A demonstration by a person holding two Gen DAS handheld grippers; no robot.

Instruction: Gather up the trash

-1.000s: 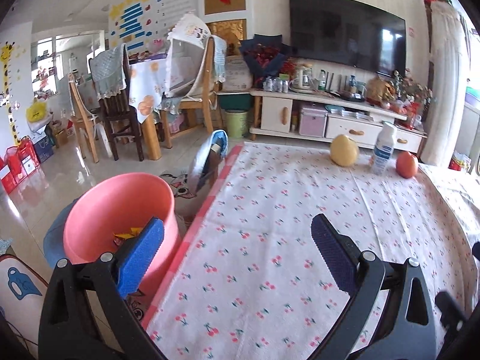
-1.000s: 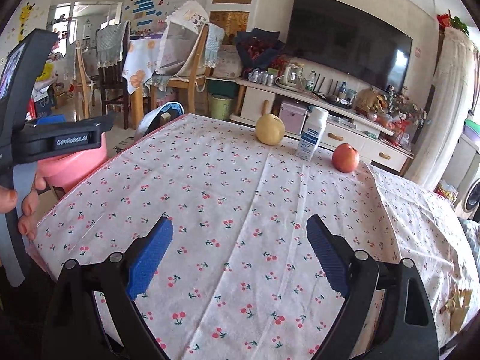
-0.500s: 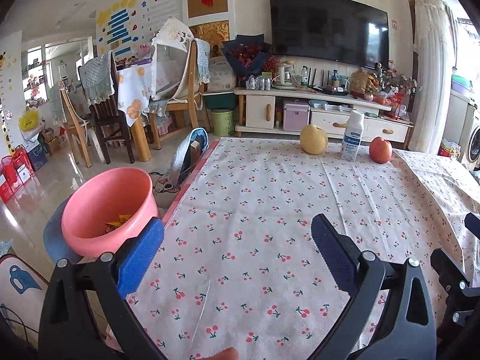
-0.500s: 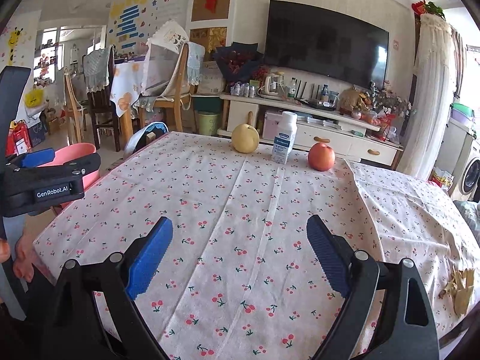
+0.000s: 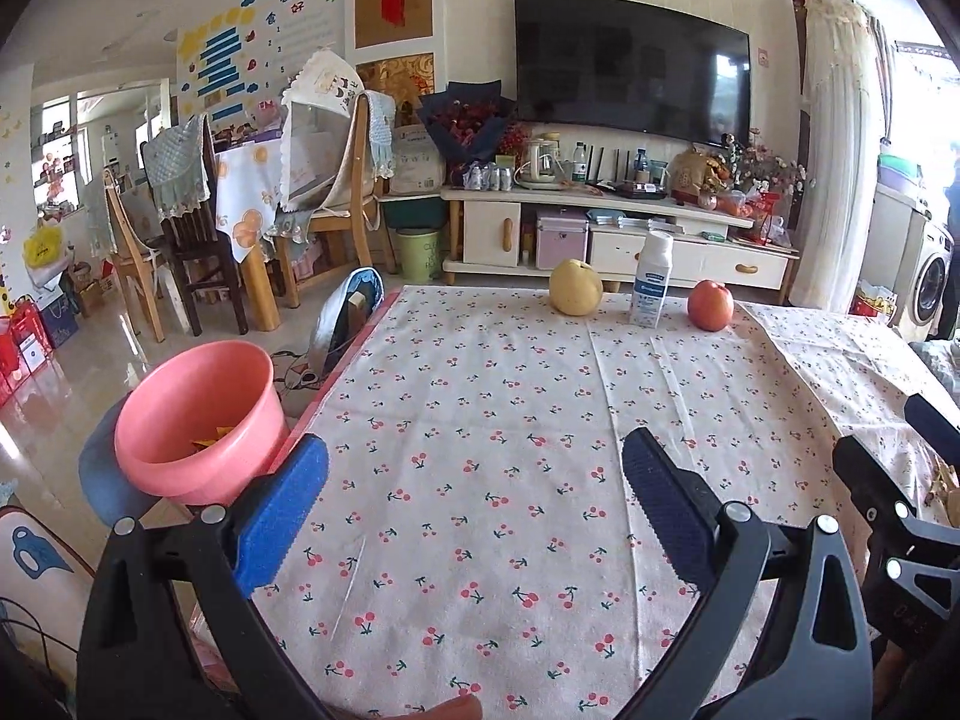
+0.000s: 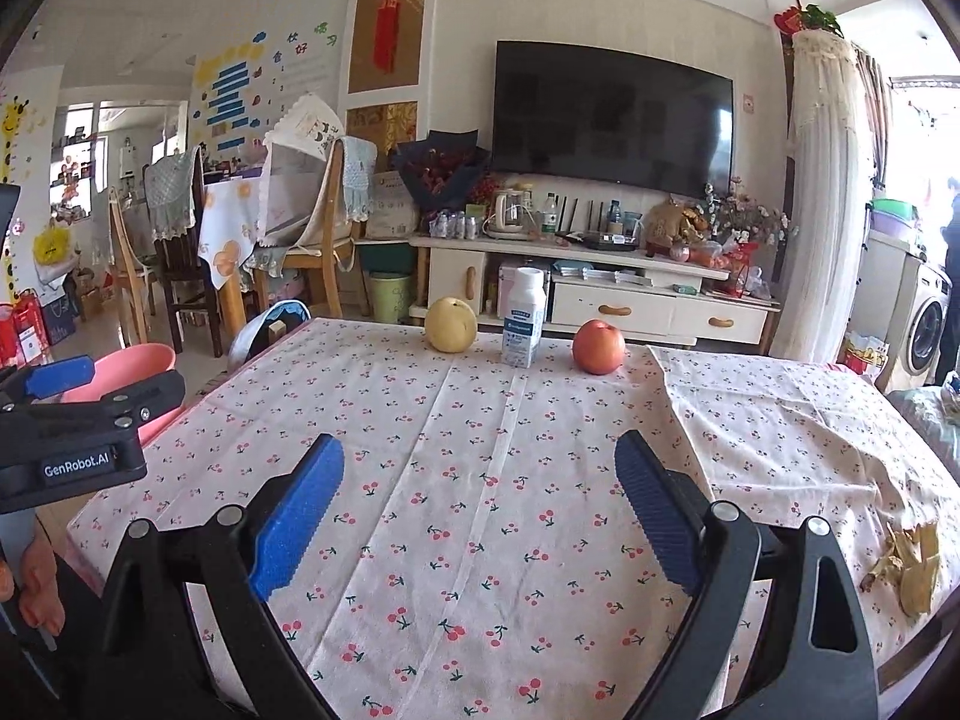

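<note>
Some yellow scraps already in the round pink plastic bin [image 5: 198, 414] at nine o'clock, crumpled yellowish peel [image 6: 909, 564] left on the cherry-print clothed table [image 6: 480, 456] at four o'clock, left tool [image 5: 474, 504] and right tool [image 6: 477, 501] both spread apart, empty.

Home living room: television [image 5: 630, 66], dining chairs [image 5: 180, 222]

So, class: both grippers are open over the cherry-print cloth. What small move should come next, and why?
Probably swing the right gripper toward the yellowish peel scrap at the table's right edge. It looks like the only trash left on the cloth, both grippers are empty, and the pink bin beside the table already holds scraps.
</note>
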